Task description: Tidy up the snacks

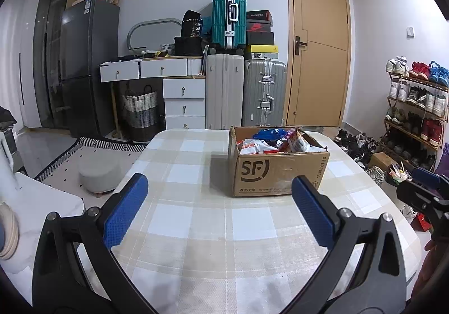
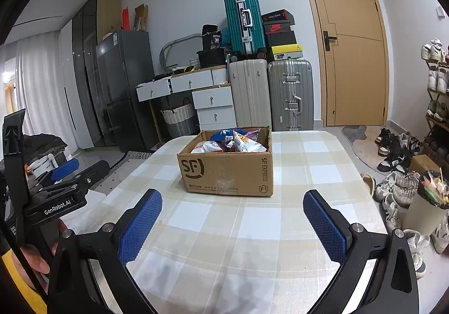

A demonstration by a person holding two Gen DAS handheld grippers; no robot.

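Inside the box (image 2: 227, 171) every visible snack (image 2: 247, 142) already lies, none on the table (image 2: 252, 229) around it, while both grippers, left (image 1: 219, 190) and right (image 2: 233, 204), gape empty before it.

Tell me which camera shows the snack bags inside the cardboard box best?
The right wrist view: the snack bags show inside the cardboard box. The left wrist view shows the same bags, with no clearer look.
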